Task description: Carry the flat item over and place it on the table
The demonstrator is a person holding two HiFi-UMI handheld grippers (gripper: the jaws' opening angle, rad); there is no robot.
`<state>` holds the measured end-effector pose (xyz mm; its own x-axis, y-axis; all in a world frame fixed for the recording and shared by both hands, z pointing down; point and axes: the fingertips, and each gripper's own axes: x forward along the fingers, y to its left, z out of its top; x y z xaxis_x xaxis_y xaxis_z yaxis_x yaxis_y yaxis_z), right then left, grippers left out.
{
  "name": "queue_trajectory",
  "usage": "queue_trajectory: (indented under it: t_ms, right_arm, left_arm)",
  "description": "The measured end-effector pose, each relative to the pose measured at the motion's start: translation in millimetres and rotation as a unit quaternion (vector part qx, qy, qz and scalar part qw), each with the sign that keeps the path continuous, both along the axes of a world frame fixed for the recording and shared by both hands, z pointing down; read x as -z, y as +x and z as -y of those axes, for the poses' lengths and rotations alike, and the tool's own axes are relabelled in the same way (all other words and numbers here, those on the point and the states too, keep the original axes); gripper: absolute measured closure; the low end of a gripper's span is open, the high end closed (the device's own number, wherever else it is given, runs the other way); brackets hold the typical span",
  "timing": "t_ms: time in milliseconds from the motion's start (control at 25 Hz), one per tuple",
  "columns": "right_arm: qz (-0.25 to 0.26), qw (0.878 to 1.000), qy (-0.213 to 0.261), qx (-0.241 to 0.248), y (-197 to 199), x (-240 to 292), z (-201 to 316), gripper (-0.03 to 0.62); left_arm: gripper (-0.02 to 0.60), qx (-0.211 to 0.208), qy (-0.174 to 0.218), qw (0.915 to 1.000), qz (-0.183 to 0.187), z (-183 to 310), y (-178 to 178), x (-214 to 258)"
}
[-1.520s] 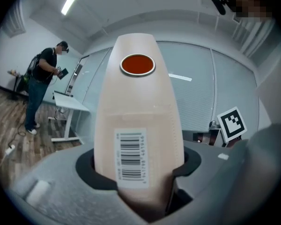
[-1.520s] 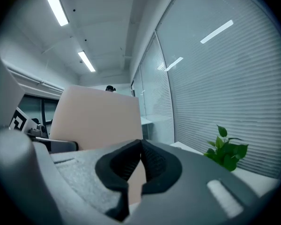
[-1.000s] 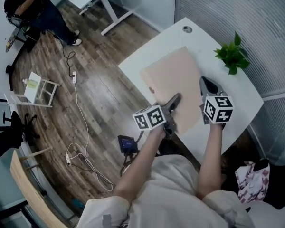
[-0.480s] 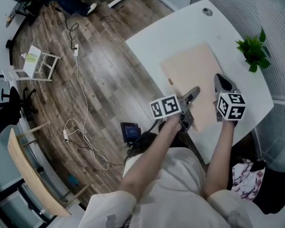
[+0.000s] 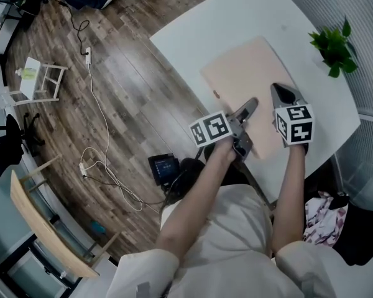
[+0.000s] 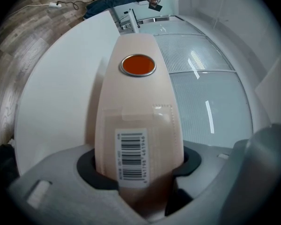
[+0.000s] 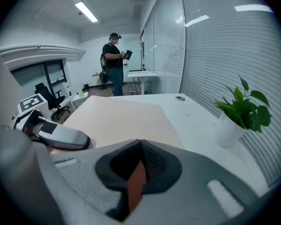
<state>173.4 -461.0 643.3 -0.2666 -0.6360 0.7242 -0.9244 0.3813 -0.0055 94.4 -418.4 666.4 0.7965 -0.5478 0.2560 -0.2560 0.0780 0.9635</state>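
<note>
My left gripper (image 5: 245, 110) and right gripper (image 5: 283, 95), each clamped shut on the near edge of the flat item (image 5: 247, 73) for level two-point support, hold it at the white table (image 5: 193, 30), contact indiscernible: a thin, pale beige sheet bearing a barcode label (image 6: 131, 153) and an orange disc (image 6: 137, 65).

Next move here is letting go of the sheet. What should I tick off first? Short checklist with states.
1. Left hand-held gripper shut on the flat item: ok.
2. Right hand-held gripper shut on the item's near edge: ok.
3. Flat item over the table: ok.
4. Potted plant stands apart from the item: ok.
5. Item lying fully flat on the table: cannot tell.
</note>
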Motion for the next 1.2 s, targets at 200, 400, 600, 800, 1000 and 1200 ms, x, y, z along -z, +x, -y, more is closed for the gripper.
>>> queue_trajectory:
  t_ms: [200, 400, 600, 800, 1000, 1200]
  right_arm:
    - [-0.008, 1.000, 0.000, -0.003, -1.6, -2.1, 3.0, 0.592]
    - [-0.011, 1.000, 0.001, -0.009, 0.2, -1.1, 2.5, 0.592]
    - [-0.015, 1.000, -0.001, -0.021, 1.4, -1.2, 3.7, 0.592]
    - [-0.020, 0.999, 0.003, -0.029, 4.0, -3.3, 4.4, 0.592]
    - [-0.013, 0.999, 0.001, -0.044, 6.7, -5.9, 5.1, 0.592]
    - [-0.012, 0.999, -0.001, -0.051, 9.0, -5.7, 5.7, 0.592]
  left_arm:
    - [0.287, 0.009, -0.001, 0.9999, -0.005, -0.7, -2.4, -2.9]
    - [0.285, 0.010, 0.000, 0.9999, -0.003, -2.7, -2.2, -1.4]
    - [0.285, 0.009, -0.007, 0.9999, -0.003, -4.7, -2.2, -0.8]
    - [0.285, 0.008, -0.009, 0.9999, 0.003, -7.0, -1.2, -3.1]
    - [0.276, 0.005, -0.011, 0.9999, 0.009, -7.1, -1.4, -4.7]
    - [0.276, 0.000, -0.013, 0.9999, 0.011, -6.9, -0.9, -3.9]
